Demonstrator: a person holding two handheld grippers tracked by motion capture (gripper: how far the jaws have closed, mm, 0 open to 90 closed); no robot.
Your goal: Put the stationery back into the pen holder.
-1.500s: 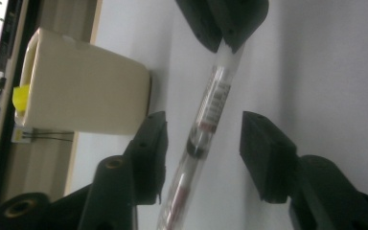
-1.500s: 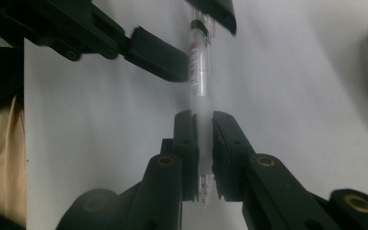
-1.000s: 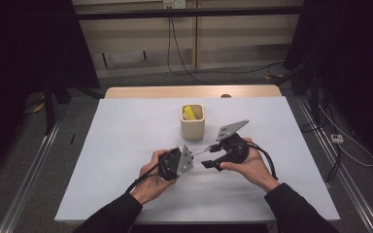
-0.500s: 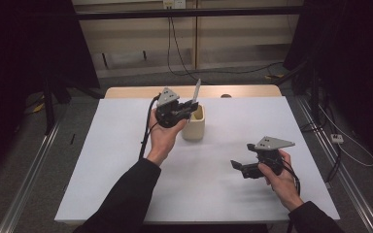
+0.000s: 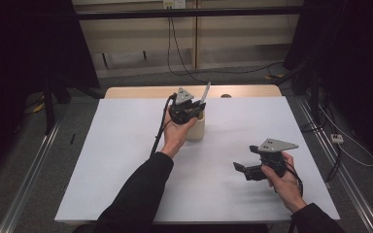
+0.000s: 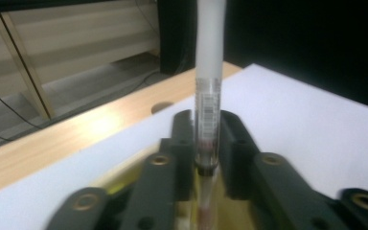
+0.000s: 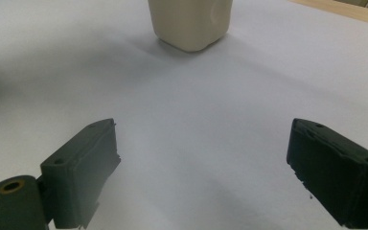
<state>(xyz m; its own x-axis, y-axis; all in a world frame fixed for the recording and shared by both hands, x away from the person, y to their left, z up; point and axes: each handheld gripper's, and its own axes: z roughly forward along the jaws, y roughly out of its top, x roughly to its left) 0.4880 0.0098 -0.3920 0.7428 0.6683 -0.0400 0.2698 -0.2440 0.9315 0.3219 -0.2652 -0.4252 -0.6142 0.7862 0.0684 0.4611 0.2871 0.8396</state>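
A cream cup [image 5: 195, 128] stands mid-table, with yellow showing inside it [image 6: 120, 175]. My left gripper [image 5: 201, 104] hovers at its rim, and a white pen [image 5: 206, 92] stands upright between the jaws, its lower end down in the cup. In the left gripper view the pen [image 6: 210, 57] sits tight between the pads of the left gripper [image 6: 206, 139]; the jaws have just been opening. My right gripper [image 5: 244, 158] is low over the table's front right, open and empty. Its jaws have widened in the last second. The right gripper [image 7: 203, 158] faces the cup [image 7: 191, 24].
The white table top [image 5: 126, 160] has a wooden strip [image 5: 247, 91] along its far edge. Cables trail on the floor behind, and metal rails run along both sides of the table.
A second ago both grippers met at the table's front middle. The left one carried the pen up to the cup; the right one moved off to the right and opened.
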